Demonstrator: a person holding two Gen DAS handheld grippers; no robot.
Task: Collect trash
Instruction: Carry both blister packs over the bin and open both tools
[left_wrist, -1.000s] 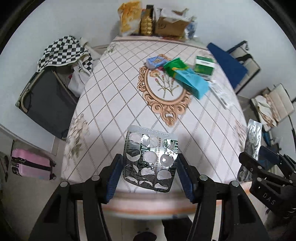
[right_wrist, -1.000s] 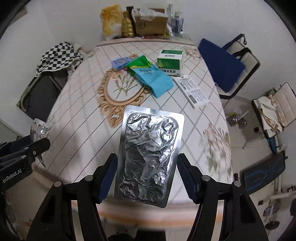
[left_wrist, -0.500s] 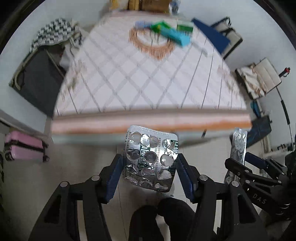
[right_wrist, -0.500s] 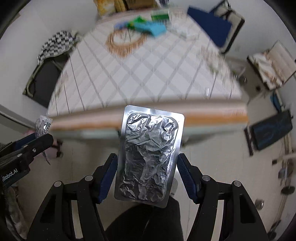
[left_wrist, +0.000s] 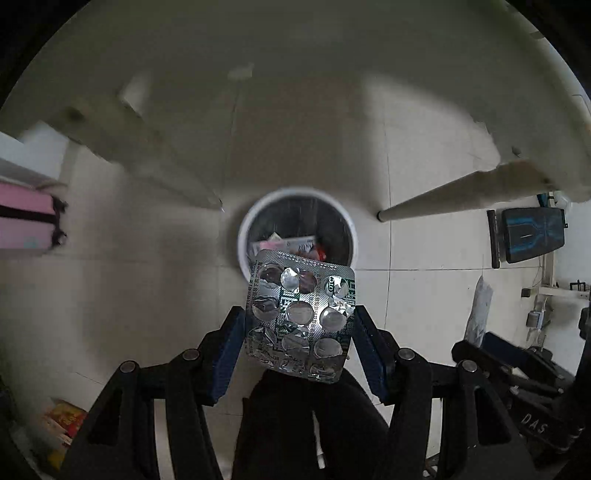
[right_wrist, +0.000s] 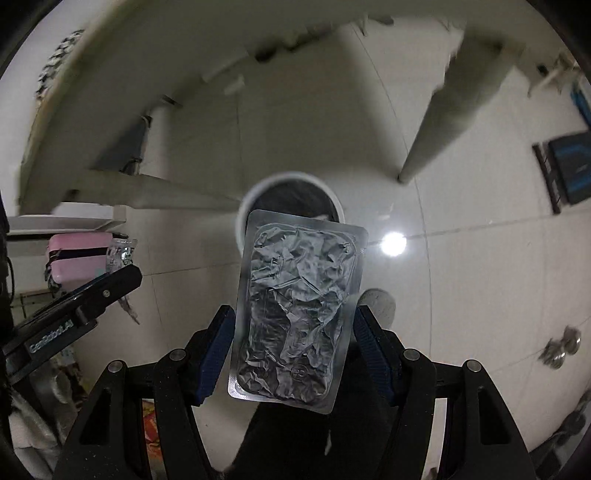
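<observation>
My left gripper (left_wrist: 299, 332) is shut on a used silver blister pack (left_wrist: 300, 314) with burst pill pockets, held upright. My right gripper (right_wrist: 293, 332) is shut on a larger crumpled foil blister sheet (right_wrist: 295, 306). Both point down at a round white-rimmed trash bin (left_wrist: 243, 236) on the floor under the table, with wrappers inside. In the right wrist view the bin (right_wrist: 255, 195) lies just beyond the foil sheet, partly hidden by it. The left gripper with its pack shows in the right wrist view (right_wrist: 92, 288), and the right gripper's sheet shows edge-on in the left wrist view (left_wrist: 478, 310).
The table's underside and legs (left_wrist: 443, 203) arch over the bin. A pink suitcase (left_wrist: 26, 221) stands at the left. A dark blue item (left_wrist: 532, 236) lies on the tiled floor at the right. My dark trousers and shoe (right_wrist: 376, 302) are below the grippers.
Both grippers have swung down from the tabletop, past its front edge, and now face the floor and the bin under the table. Both still hold their blister packs.
</observation>
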